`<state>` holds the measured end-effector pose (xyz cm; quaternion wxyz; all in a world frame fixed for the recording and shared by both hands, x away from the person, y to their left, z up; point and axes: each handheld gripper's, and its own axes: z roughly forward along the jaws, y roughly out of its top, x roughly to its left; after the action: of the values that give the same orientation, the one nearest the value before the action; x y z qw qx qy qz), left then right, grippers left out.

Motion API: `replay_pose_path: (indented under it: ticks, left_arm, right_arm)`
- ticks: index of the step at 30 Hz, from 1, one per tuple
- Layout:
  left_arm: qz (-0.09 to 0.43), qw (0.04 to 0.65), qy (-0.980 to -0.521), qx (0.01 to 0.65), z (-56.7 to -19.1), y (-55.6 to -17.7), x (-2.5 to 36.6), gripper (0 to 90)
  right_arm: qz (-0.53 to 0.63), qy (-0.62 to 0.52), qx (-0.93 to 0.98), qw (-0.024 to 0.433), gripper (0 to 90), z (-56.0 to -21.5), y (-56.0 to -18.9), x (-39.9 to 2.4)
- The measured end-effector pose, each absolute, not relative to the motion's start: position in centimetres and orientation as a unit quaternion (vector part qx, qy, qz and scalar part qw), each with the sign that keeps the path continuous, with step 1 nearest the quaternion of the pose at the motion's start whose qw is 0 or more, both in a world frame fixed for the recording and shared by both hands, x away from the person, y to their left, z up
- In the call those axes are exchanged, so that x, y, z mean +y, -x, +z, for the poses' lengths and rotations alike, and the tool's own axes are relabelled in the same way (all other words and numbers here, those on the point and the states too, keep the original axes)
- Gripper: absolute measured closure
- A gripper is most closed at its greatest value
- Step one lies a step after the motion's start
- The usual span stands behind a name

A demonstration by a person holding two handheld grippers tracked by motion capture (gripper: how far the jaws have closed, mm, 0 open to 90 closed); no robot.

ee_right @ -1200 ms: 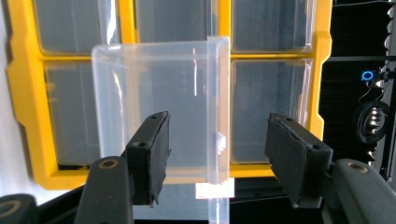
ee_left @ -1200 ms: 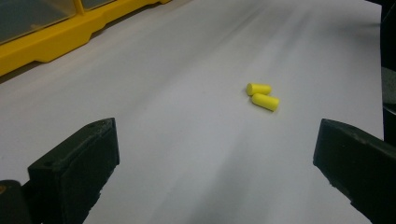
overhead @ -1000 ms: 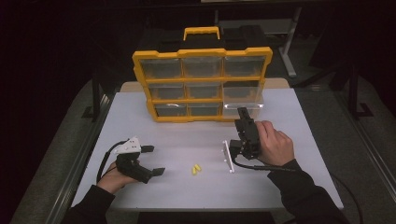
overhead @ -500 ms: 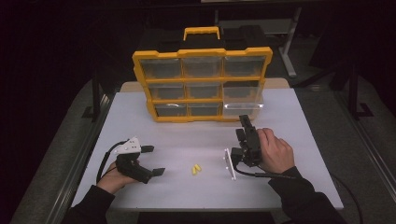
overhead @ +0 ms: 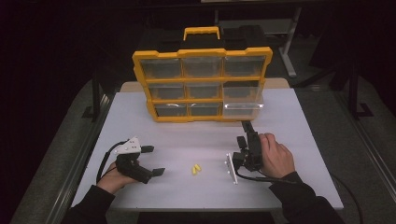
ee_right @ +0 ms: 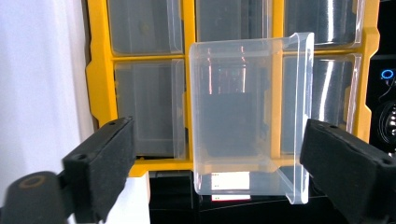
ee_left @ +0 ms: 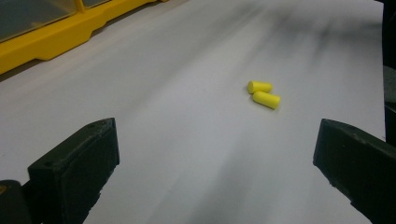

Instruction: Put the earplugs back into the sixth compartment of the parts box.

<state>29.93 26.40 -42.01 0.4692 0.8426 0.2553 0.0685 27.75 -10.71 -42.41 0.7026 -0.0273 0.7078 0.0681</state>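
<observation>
A pale grey table [overhead: 299, 121] stands in a dark room, with black floor around it and a metal stand leg behind. At the table's far side a yellow organiser [overhead: 201, 84] stands upright on its edge, a handle on top, its front a grid of clear plastic drawers.

One clear drawer [overhead: 243, 100] — the bottom right one of the grid — is pulled partly out toward the person. It is see-through with a thin rim, and in the right gripper view [ee_right: 250, 121] it juts forward from the yellow frame.

The right gripper [overhead: 247, 128] lies low over the table just in front of that drawer, pointing at it; its jaws have just been opening and stand wide apart, with the drawer ahead of them and not pinched. A small white plate [overhead: 229, 169] stands on the table beside the right hand.

The left gripper [overhead: 154, 161] rests near the table's front left, jaws apart and holding nothing. Two yellow earplugs [overhead: 196, 168] lie touching on the table between the hands — ahead of the left jaws [ee_left: 264, 93].
</observation>
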Motion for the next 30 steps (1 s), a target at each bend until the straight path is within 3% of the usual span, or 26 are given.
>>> replay_pose_path:
  ticks: [30]
  left_arm:
    - [0.073, 0.469, -0.842, 0.257, -42.0, -30.0, 26.4, 0.0]
  right_arm:
    - [0.092, -0.020, 0.748, 0.657, 8.5, -44.5, -27.0, -11.1]
